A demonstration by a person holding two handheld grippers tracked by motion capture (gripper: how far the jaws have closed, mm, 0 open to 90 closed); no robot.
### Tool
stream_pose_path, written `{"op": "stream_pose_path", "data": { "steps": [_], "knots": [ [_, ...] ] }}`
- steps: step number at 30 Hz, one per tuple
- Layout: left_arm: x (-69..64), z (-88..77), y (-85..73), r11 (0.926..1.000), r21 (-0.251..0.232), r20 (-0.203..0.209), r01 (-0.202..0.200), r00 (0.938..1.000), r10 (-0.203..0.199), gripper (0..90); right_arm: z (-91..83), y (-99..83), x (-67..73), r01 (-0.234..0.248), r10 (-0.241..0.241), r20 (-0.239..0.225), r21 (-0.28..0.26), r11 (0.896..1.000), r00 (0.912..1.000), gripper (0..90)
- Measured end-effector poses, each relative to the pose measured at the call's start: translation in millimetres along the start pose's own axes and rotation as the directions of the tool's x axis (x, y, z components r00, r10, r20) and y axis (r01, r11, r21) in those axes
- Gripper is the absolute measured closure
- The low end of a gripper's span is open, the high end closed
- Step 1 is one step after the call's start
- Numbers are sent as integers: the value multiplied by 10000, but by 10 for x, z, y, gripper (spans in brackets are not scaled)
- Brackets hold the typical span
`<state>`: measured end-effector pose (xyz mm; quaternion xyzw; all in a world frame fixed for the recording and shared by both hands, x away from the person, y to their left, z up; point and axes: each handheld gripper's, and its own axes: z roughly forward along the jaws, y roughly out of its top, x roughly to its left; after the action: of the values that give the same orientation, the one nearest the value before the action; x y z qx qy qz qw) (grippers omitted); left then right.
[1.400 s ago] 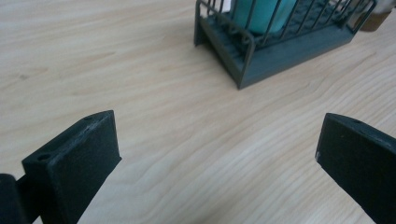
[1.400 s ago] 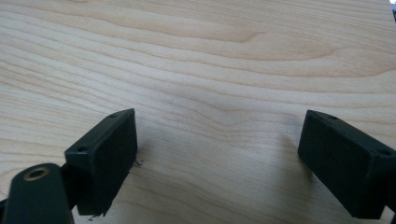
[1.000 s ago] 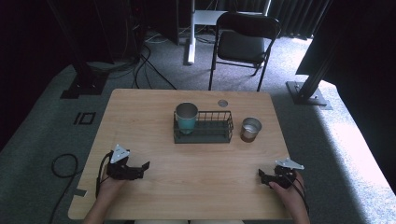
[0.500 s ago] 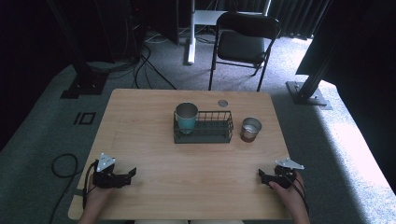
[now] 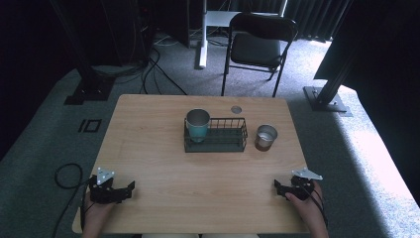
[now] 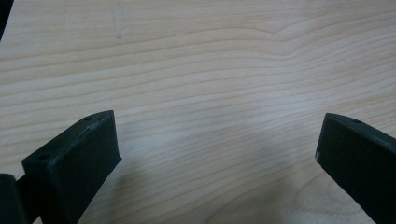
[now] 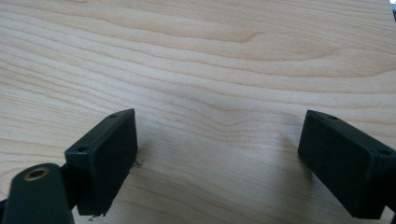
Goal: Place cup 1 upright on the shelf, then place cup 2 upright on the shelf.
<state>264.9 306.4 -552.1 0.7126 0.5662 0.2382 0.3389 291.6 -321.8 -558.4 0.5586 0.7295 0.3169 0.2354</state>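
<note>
At the near edge of the table (image 5: 148, 148) both tools rest low on the wood: the left gripper (image 5: 130, 187) is at the near left corner and the right gripper (image 5: 277, 185) at the near right corner, each held by a hand. In the left gripper view and in the right gripper view the two black jaws stand spread wide with only bare wood grain between them, so neither one pinches anything. Farther away, in the middle of the table, stands a black wire rack (image 5: 216, 135), and a teal cup (image 5: 198, 125) sits upright inside its left end. Just beside the right end of the rack, outside it, stands a small metal cup (image 5: 266, 137), also upright. Behind the rack a small round grey disc (image 5: 236, 109) lies flat on the wood. I judge that the step in hand is a reach forward for one of the cups, and the metal cup is nearer to the right gripper. To do it well, keep the jaws spread, approach the cup from the side, and close on its wall gently so that it does not tip against the rack.
</note>
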Motion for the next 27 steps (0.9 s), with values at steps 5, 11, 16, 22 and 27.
{"op": "stream_pose_path", "data": {
  "steps": [5,11,16,22,27],
  "knots": [
    [55,-3,-24,9998,208,-297,59,9995,-53,3,0,0,1,-3,3,1,5,10000,10000,115],
    [44,30,-12,9984,562,-338,-65,9994,84,3,0,0,1,-2,2,0,10,10000,10000,114],
    [42,50,-7,9966,807,-326,-186,9992,213,3,-1,0,1,7,-7,-13,17,10000,10000,113],
    [55,66,4,9948,963,-353,-335,9987,371,3,-2,1,2,7,-7,-23,21,10000,10000,114],
    [65,71,11,9945,984,-336,-370,9986,404,3,-2,2,2,15,-15,-27,28,10000,10000,114]
  ]
}}
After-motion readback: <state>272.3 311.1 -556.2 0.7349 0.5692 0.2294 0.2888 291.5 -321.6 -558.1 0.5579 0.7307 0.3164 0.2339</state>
